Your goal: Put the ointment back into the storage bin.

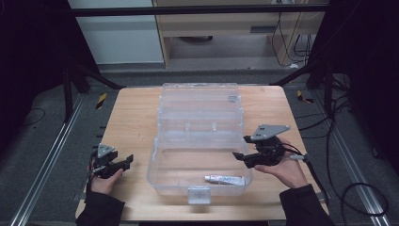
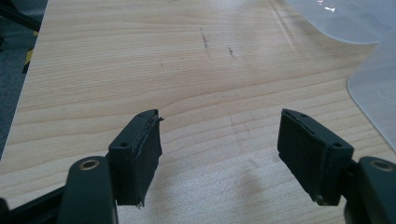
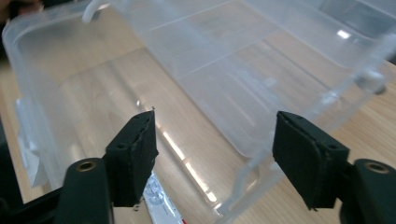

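A clear plastic box (image 1: 162, 155) stands open in the middle of the wooden table, its lid (image 1: 200, 101) tipped back. A small white tube (image 1: 226, 179) lies inside on the box floor near the front right corner. My right gripper (image 1: 241, 149) hovers over the box's right rim, held in a hand, jaws apart with nothing between them. In the right gripper view the tube (image 3: 156, 198) lies low beside the left pad, and the box wall (image 3: 28, 70) curves round behind. My left gripper (image 1: 127, 161) rests open over bare wood, left of the box; its pads (image 2: 140, 154) are empty.
The wooden table (image 1: 134, 117) has bare wood on both sides of the box. A corner of the clear box (image 2: 373, 88) shows at the right of the left gripper view. Black frame bars and cables surround the table on a grey floor.
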Available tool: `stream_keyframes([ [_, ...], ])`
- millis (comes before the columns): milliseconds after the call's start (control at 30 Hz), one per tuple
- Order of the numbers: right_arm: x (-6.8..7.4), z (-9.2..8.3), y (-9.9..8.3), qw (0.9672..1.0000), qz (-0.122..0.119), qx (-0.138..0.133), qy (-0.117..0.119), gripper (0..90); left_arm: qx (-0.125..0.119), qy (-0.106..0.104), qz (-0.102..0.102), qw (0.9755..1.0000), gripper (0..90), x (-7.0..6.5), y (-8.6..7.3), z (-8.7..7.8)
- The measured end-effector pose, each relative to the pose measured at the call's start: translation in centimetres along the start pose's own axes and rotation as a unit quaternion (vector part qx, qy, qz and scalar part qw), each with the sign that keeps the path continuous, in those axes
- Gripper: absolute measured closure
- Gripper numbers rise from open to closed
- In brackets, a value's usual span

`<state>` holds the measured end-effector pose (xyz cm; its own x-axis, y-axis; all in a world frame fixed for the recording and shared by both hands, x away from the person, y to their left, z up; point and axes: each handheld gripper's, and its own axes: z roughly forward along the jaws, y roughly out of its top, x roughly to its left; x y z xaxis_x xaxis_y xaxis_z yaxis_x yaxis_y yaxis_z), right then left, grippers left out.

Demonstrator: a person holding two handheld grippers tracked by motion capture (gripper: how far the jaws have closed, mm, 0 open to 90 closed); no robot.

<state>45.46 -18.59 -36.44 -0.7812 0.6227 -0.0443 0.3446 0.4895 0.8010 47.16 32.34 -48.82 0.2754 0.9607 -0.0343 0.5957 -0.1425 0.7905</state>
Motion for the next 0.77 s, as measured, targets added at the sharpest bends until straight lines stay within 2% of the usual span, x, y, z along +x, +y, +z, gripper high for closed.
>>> stream_keyframes([
  [133, -1.1, -1.2, -1.8, 0.9971, 0.060, -0.035, -0.031, 24.8, -0.001, 0.000, 0.000, 1.0000, 29.7, 0.0, 0.0, 0.0],
  [200, -1.7, -1.5, -2.9, 0.9947, 0.079, -0.042, -0.051, 22.0, 0.000, -0.001, 0.000, 1.0000, 29.7, 0.0, 0.0, 0.0],
  [267, -2.4, -1.6, -4.0, 0.9904, 0.108, -0.047, -0.072, 18.8, 0.000, -0.001, 0.000, 1.0000, 29.7, 0.0, 0.0, 0.0],
  [333, -3.0, -1.6, -5.2, 0.9846, 0.133, -0.055, -0.099, 16.9, -0.001, -0.001, 0.000, 1.0000, 29.9, 0.0, 0.0, 0.0],
  [433, -4.1, -1.2, -7.0, 0.9776, 0.162, -0.051, -0.125, 15.3, -0.001, -0.003, 0.000, 1.0000, 30.8, 0.0, 0.0, -0.1],
  [500, -4.8, -0.7, -8.2, 0.9743, 0.174, -0.029, -0.141, 13.3, -0.002, -0.005, 0.000, 1.0000, 31.9, 0.0, 0.0, -0.1],
  [567, -5.5, -0.3, -9.2, 0.9701, 0.183, -0.021, -0.158, 13.1, -0.005, -0.007, -0.003, 1.0000, 33.0, 0.0, 0.1, -0.1],
  [667, -6.5, 0.1, -10.7, 0.9640, 0.203, -0.013, -0.171, 12.7, -0.004, -0.008, -0.001, 1.0000, 34.0, 0.0, 0.1, -0.1],
  [767, -6.9, 0.3, -11.7, 0.9593, 0.216, -0.004, -0.182, 12.7, -0.006, -0.009, -0.003, 0.9999, 34.5, 0.0, 0.1, -0.1],
])
